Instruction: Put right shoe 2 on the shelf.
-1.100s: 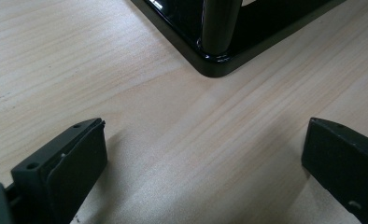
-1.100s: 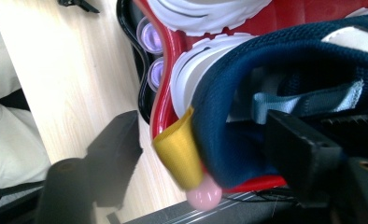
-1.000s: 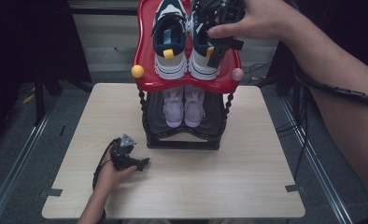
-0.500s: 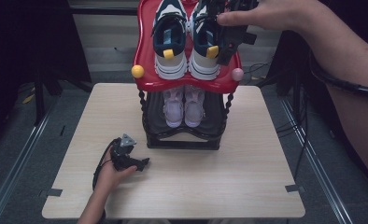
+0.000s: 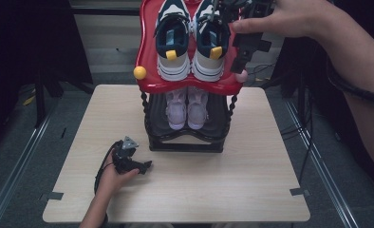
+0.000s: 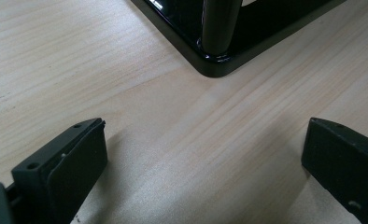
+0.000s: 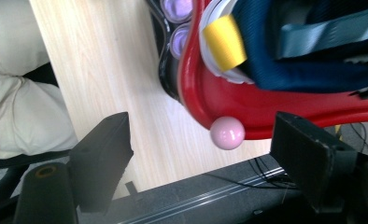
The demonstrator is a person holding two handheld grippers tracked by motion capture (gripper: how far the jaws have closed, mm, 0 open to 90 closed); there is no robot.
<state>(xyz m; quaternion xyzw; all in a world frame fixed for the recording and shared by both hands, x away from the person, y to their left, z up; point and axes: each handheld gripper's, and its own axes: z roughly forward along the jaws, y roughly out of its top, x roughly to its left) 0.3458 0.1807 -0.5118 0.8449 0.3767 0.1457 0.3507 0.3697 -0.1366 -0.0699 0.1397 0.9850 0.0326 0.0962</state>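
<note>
A two-tier shoe rack stands at the back of the table. On its red top shelf (image 5: 149, 57) sit a navy and white left sneaker (image 5: 174, 42) and its mate, the right sneaker (image 5: 210, 40), both with yellow heel tabs. A pale pair of shoes (image 5: 187, 107) sits on the black lower shelf. My right gripper (image 5: 242, 59) hangs at the red shelf's right front corner, open and empty. In the right gripper view, the right gripper (image 7: 201, 119) frames the pink ball (image 7: 227, 132) on the shelf corner. My left gripper (image 5: 144, 165) rests on the table by the rack's base, its jaws wide open in the left gripper view (image 6: 201, 126).
The black rack base (image 6: 215, 60) has its corner just ahead of the left jaws. A yellow ball (image 5: 139, 72) tips the red shelf's left corner. Bare wooden table (image 5: 232, 185) lies in front of the rack. Cables and metal rails run along the floor on both sides.
My right gripper has moved from over the right sneaker toward the shelf's right front corner. The left hand and gripper have stayed in place.
</note>
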